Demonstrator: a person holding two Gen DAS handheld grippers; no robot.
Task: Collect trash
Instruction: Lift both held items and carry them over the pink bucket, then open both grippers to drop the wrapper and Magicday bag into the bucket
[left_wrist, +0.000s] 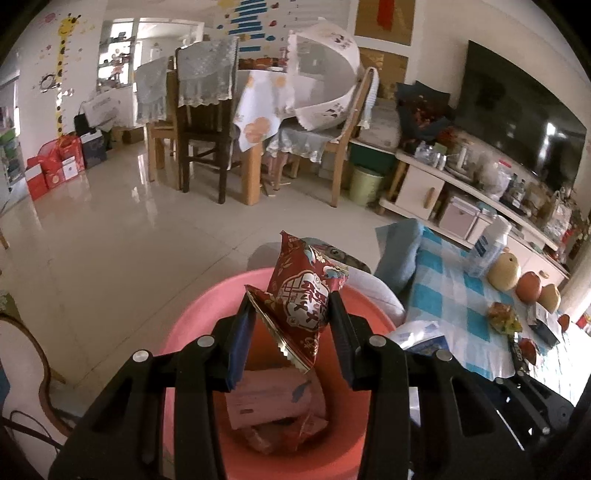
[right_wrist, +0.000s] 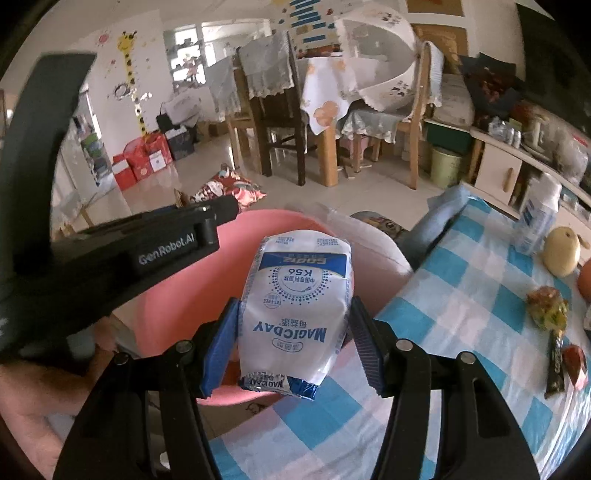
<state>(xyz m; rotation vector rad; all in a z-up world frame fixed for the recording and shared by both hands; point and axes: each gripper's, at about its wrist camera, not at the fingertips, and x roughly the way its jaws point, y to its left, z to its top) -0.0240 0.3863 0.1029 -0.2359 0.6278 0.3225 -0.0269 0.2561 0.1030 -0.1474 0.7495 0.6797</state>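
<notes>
My left gripper (left_wrist: 291, 314) is shut on a red snack wrapper (left_wrist: 303, 295) and holds it above a pink bin (left_wrist: 177, 332). The bin has a pink packet and other wrappers (left_wrist: 273, 413) inside. My right gripper (right_wrist: 293, 328) is shut on a white and blue MAGICDAY pouch (right_wrist: 295, 306) at the table's edge, just right of the pink bin (right_wrist: 177, 302). The left gripper's black body (right_wrist: 147, 251) shows over the bin in the right wrist view. A crumpled yellow-green wrapper (right_wrist: 546, 308) and a dark wrapper strip (right_wrist: 556, 369) lie on the checked tablecloth (right_wrist: 461, 314).
Pears (left_wrist: 504, 271) and an orange (left_wrist: 528, 288) line the table's far side with a white bottle (left_wrist: 487, 245). A blue cloth (left_wrist: 399, 251) hangs at the table corner. A dining table with chairs (left_wrist: 207, 122), a TV stand (left_wrist: 461, 184) and a green bin (left_wrist: 364, 184) stand beyond.
</notes>
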